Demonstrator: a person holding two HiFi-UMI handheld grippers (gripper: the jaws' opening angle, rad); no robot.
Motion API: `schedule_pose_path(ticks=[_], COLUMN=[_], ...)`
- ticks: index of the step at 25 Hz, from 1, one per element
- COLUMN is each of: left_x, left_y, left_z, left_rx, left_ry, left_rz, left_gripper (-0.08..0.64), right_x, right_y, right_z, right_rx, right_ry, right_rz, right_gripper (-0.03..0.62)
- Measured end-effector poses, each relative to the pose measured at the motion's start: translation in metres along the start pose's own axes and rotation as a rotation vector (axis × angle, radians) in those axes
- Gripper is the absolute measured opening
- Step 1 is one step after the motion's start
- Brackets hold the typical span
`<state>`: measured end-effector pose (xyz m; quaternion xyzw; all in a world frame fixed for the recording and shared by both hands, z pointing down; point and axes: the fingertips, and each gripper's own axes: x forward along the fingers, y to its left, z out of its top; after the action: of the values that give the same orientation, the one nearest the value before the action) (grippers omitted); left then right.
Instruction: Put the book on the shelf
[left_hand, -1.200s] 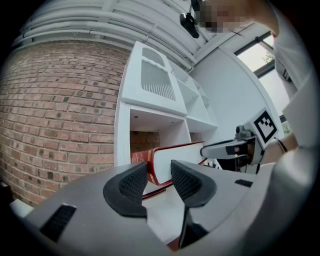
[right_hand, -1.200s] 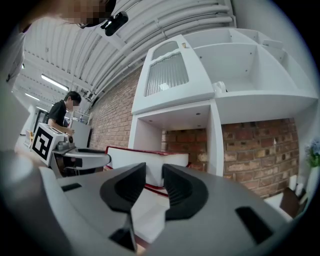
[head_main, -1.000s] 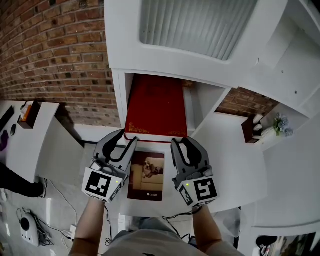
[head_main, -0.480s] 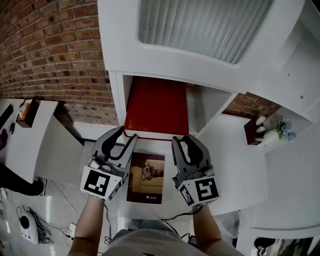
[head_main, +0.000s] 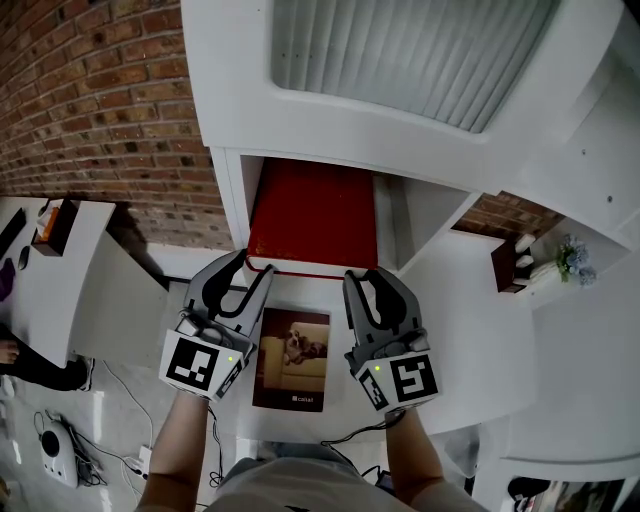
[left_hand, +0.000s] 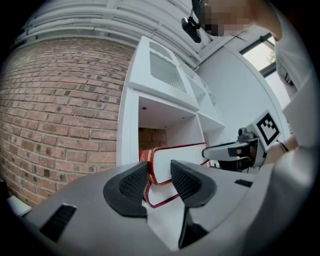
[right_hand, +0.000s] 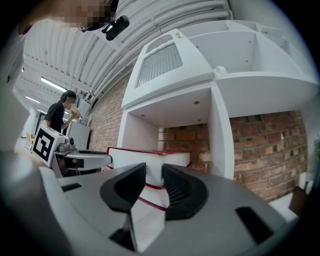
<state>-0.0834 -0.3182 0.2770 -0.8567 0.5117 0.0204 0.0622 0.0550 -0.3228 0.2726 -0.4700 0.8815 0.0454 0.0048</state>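
A thick red hardback book (head_main: 312, 215) lies flat, partly inside the lower compartment of the white shelf unit (head_main: 230, 190), its near edge sticking out toward me. My left gripper (head_main: 252, 268) is at the book's near left corner and my right gripper (head_main: 368, 277) at its near right corner. Both point level at the shelf. In the left gripper view the spine corner of the book (left_hand: 175, 157) shows in the gap of the left gripper (left_hand: 152, 182). In the right gripper view the page edge of the book (right_hand: 145, 156) shows beyond the right gripper (right_hand: 154, 185). Both pairs of jaws stand apart.
A thin book with a dog picture (head_main: 292, 358) lies on the white table under my hands. A brick wall (head_main: 90, 110) stands left of the shelf. An upright divider (right_hand: 220, 135) bounds the compartment on the right. Flowers (head_main: 565, 255) and a dark box (head_main: 503, 262) sit at right.
Both grippers have moved a little forward toward the shelf, and the red book has slid slightly deeper into the compartment. The jaws look the same.
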Motion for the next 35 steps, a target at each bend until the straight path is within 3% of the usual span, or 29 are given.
schedule_pose_path(ticks=[22,30,35], left_x=[0.014,0.01,-0.004], left_y=[0.009,0.008,0.006], left_z=[-0.004,-0.003,0.006], left_rx=[-0.012,0.051,0.044], left_ry=[0.021,0.038,0.014], left_rz=[0.024,0.038,0.058], left_gripper=[0.153,0.15,0.122], right_x=[0.015,0.013,0.002], right_y=[-0.008,-0.01,-0.009], right_z=[-0.002,-0.003,0.0], right_rx=[0.001,0.001,-0.001], right_ry=[-0.001,0.004,-0.002], right_rz=[0.003,-0.003,-0.02], right_gripper=[0.118,0.128,0.113])
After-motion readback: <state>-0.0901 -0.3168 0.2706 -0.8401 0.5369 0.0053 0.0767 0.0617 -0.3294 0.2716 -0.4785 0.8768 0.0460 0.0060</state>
